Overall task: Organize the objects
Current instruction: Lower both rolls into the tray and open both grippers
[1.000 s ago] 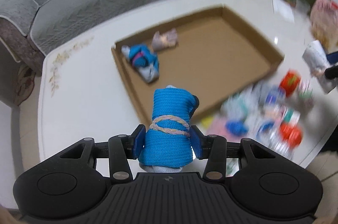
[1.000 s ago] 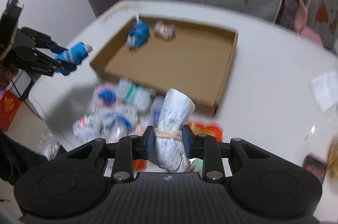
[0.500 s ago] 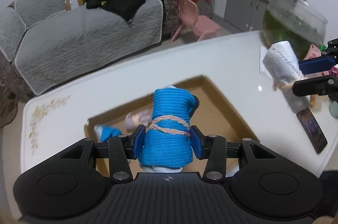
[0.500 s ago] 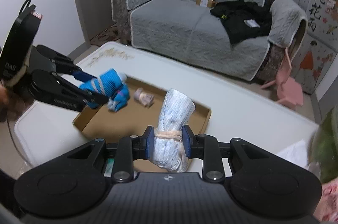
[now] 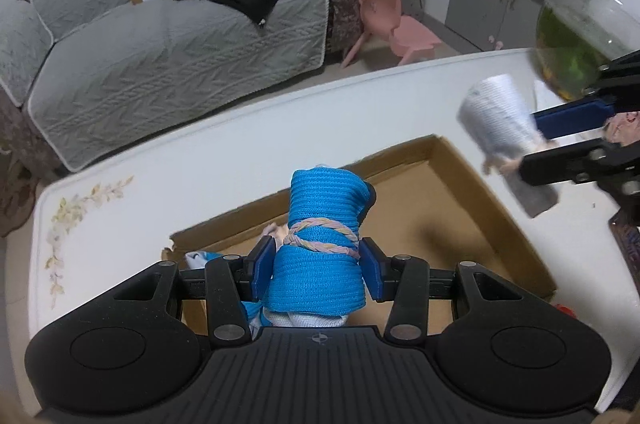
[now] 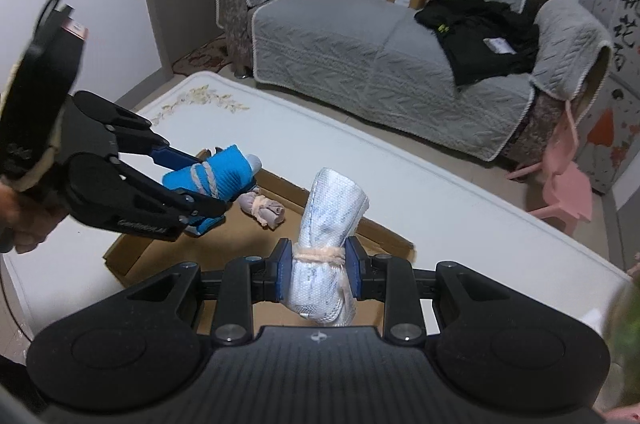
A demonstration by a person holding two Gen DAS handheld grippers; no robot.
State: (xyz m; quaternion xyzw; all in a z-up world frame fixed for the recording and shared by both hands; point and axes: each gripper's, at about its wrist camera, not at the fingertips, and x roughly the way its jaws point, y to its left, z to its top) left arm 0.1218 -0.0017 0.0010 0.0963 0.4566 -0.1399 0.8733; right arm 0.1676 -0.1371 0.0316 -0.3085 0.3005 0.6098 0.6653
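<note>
My left jaws (image 5: 318, 266) clamped the blue sock roll (image 5: 326, 240) and my right jaws (image 6: 319, 274) the white sock roll (image 6: 326, 244), both above the cardboard tray (image 5: 472, 220), ready for dropping in.

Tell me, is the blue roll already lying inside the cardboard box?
No, the blue roll is clamped between the fingers of the left gripper, held in the air over the cardboard box.

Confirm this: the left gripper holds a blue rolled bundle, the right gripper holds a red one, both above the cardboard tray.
Not red: in the right wrist view the right gripper holds a white rolled bundle. The left gripper does hold the blue rolled bundle, above the cardboard tray.
</note>
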